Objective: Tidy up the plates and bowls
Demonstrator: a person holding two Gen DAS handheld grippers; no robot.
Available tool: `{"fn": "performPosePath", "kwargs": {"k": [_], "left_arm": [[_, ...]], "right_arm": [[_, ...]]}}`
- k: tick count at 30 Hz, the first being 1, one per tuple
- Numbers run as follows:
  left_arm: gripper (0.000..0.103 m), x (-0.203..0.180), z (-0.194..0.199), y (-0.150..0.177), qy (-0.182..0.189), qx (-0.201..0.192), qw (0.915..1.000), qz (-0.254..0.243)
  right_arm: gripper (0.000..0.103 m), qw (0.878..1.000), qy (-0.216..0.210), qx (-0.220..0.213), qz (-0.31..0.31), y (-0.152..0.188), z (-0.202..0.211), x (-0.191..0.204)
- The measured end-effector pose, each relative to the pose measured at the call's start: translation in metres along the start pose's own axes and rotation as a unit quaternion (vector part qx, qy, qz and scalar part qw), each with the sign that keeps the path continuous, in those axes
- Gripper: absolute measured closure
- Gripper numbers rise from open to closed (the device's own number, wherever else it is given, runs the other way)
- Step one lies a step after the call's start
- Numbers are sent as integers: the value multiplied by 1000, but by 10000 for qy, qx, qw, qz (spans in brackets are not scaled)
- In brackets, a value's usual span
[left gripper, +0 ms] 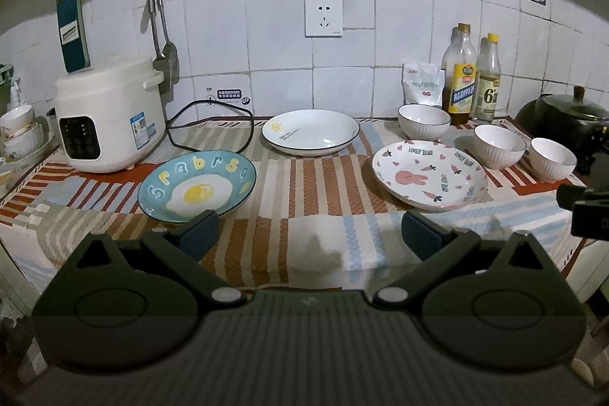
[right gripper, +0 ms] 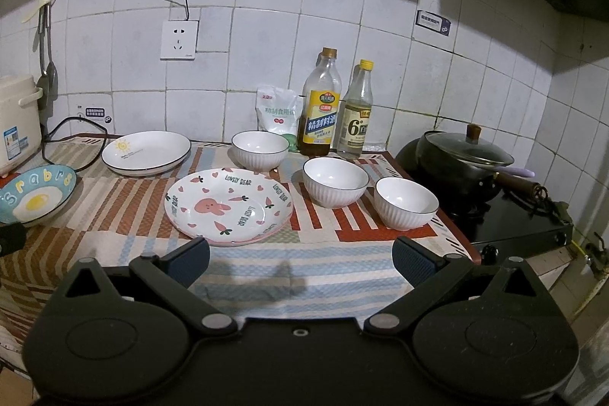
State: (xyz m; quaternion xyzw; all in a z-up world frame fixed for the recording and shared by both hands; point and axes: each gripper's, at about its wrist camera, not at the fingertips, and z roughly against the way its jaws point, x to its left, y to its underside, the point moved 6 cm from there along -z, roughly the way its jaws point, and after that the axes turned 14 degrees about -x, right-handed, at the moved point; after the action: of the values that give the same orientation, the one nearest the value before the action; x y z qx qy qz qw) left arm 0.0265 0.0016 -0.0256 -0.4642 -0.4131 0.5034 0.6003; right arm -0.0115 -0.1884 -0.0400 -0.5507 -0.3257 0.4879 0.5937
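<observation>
Three plates lie apart on the striped cloth: a blue fried-egg plate at the left, a white sun plate at the back, a pink rabbit plate to the right. Three white ribbed bowls stand separately: one at the back, one in the middle, one at the right. My left gripper is open, hovering just in front of the egg plate. My right gripper is open, in front of the rabbit plate.
A white rice cooker with a black cord stands at the left, stacked bowls beyond it. Two bottles and a salt bag line the tiled wall. A black lidded wok sits on the stove at the right.
</observation>
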Motion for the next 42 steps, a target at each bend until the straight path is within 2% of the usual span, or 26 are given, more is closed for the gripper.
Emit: {"fn": "performPosePath", "kwargs": {"k": [8, 15, 19, 22, 24, 26, 30, 32, 34, 36, 38, 40, 42], "left_arm": [[0, 1, -3, 1, 71, 59, 9999, -75], [0, 13, -11, -14, 126, 125, 9998, 61], [0, 18, -18, -35, 251, -34, 9997, 64], [0, 24, -30, -54, 233, -331, 9992, 31], [0, 26, -44, -64, 197, -360, 9992, -2], [0, 29, -62, -72, 211, -334, 9992, 38], [3, 33, -107, -83, 12, -122, 9999, -50], [4, 35, -131, -87, -13, -20, 9999, -110], [10, 36, -155, -88, 93, 116, 9999, -53], [11, 38, -181, -85, 167, 304, 9994, 88], [16, 41, -206, -80, 244, 466, 9981, 308], [21, 42, -229, -72, 197, 580, 9974, 383], [22, 41, -252, -65, 222, 671, 9968, 367]], "right_arm": [[0, 9999, -95, -52, 3, 1, -3, -1], [0, 9994, -215, -241, 117, -12, -11, 1], [0, 9947, -692, -746, 165, -32, -15, 5], [0, 9853, -1354, -1038, 46, -45, -33, 10], [0, 9783, -1780, -1048, -188, -52, -53, 14], [0, 9745, -2018, -906, -369, -59, -74, 19], [0, 9647, -2527, -667, -306, -77, -117, 44], [0, 9614, -2697, -364, -404, -81, -139, 54], [1, 9512, -3019, 14, -629, -83, -166, 66], [9, 9410, -3234, 398, -916, -81, -194, 75], [10, 9291, -3435, 804, -1108, -73, -222, 87], [12, 9242, -3474, 1029, -1205, -63, -249, 99], [13, 9228, -3453, 1205, -1213, -52, -273, 113]]}}
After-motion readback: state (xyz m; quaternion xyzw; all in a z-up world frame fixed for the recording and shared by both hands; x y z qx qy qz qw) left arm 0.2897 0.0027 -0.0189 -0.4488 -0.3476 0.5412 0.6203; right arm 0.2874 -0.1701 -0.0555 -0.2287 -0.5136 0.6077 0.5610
